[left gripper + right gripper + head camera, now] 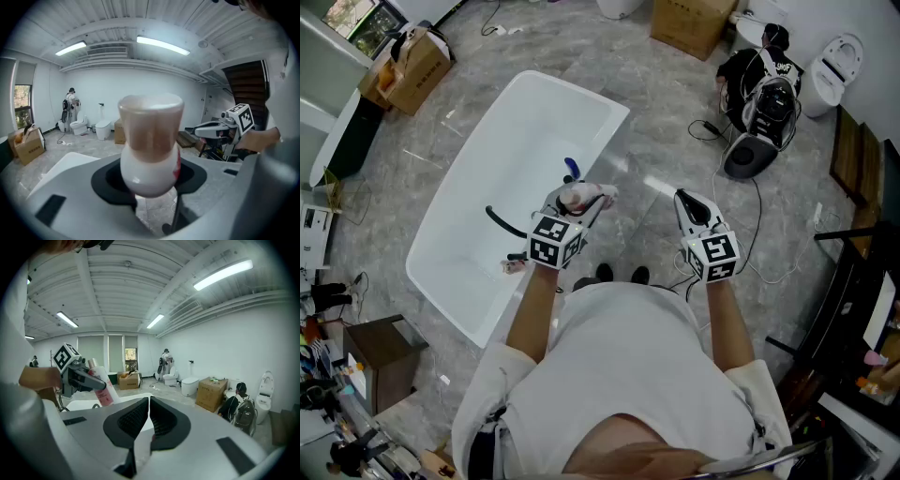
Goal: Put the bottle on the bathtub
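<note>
Bottle (150, 145) clamped between left gripper (587, 200) jaws, by bathtub (469, 187) rim; right gripper (148, 418) jaws pressed together, empty.

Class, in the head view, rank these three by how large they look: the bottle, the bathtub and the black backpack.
1. bathtub: by far the largest.
2. black backpack: mid-sized.
3. bottle: smallest, even though it is held up nearer the camera than the other two.
</note>
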The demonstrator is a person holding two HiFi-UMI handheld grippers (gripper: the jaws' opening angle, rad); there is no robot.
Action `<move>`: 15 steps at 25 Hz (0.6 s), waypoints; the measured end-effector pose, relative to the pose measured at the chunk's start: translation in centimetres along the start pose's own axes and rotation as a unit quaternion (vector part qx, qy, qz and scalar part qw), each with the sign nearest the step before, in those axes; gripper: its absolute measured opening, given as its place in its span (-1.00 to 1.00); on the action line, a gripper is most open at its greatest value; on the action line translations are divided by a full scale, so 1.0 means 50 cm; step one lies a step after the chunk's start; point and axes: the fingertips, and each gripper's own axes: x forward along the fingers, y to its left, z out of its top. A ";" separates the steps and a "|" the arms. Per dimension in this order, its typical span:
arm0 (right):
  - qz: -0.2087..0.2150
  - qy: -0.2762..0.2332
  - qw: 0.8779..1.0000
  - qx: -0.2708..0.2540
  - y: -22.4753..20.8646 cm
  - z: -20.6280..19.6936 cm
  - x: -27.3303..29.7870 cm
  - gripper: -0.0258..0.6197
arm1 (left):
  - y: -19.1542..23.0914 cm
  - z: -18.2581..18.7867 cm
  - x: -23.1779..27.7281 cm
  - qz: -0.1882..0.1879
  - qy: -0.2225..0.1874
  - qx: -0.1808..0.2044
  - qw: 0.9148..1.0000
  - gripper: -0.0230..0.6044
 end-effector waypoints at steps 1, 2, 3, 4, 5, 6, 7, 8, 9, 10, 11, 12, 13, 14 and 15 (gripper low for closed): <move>0.000 0.001 1.000 0.000 -0.004 -0.003 -0.003 -0.82 | -0.003 0.001 0.001 0.001 -0.001 0.000 1.000 -0.22; 0.000 0.002 1.000 -0.001 -0.007 -0.006 -0.006 -0.82 | -0.007 0.001 0.002 0.001 -0.002 -0.001 1.000 -0.22; 0.000 0.003 1.000 -0.001 -0.010 -0.009 -0.008 -0.82 | -0.010 0.001 0.002 0.002 -0.002 -0.001 1.000 -0.22; 0.000 0.004 1.000 -0.002 -0.011 -0.012 -0.011 -0.82 | -0.013 -0.001 0.003 0.003 -0.003 -0.001 1.000 -0.22; 0.000 0.004 1.000 -0.002 -0.012 -0.014 -0.014 -0.82 | -0.016 -0.003 0.003 0.003 -0.003 -0.001 1.000 -0.22; 0.001 0.003 1.000 -0.002 -0.012 -0.016 -0.016 -0.82 | -0.017 -0.005 0.003 0.004 -0.002 -0.002 1.000 -0.22; 0.002 0.003 1.000 -0.002 -0.012 -0.016 -0.019 -0.82 | -0.019 -0.007 0.002 0.005 -0.001 -0.003 1.000 -0.22; 0.003 0.002 1.000 -0.002 -0.012 -0.016 -0.021 -0.82 | -0.021 -0.008 0.001 0.006 -0.001 -0.004 1.000 -0.22; 0.003 0.001 1.000 -0.001 -0.013 -0.016 -0.025 -0.82 | -0.024 -0.009 0.000 0.007 -0.001 -0.005 1.000 -0.22; 0.003 0.000 1.000 0.000 -0.014 -0.016 -0.029 -0.82 | -0.028 -0.010 0.001 0.007 -0.001 -0.006 1.000 -0.22; 0.003 -0.001 1.000 0.001 -0.016 -0.017 -0.032 -0.82 | -0.032 -0.011 0.001 0.008 -0.002 -0.007 1.000 -0.22; 0.003 -0.002 1.000 0.002 -0.018 -0.018 -0.034 -0.82 | -0.035 -0.013 0.003 0.008 -0.002 -0.009 1.000 -0.22; 0.002 -0.003 1.000 0.003 -0.020 -0.020 -0.036 -0.82 | -0.038 -0.015 0.004 0.008 -0.002 -0.010 1.000 -0.22; 0.000 -0.003 1.000 0.004 -0.022 -0.022 -0.037 -0.82 | -0.041 -0.017 0.006 0.008 -0.001 -0.012 1.000 -0.22; -0.001 -0.004 1.000 0.005 -0.025 -0.024 -0.039 -0.82 | -0.044 -0.019 0.008 0.008 0.000 -0.013 1.000 -0.22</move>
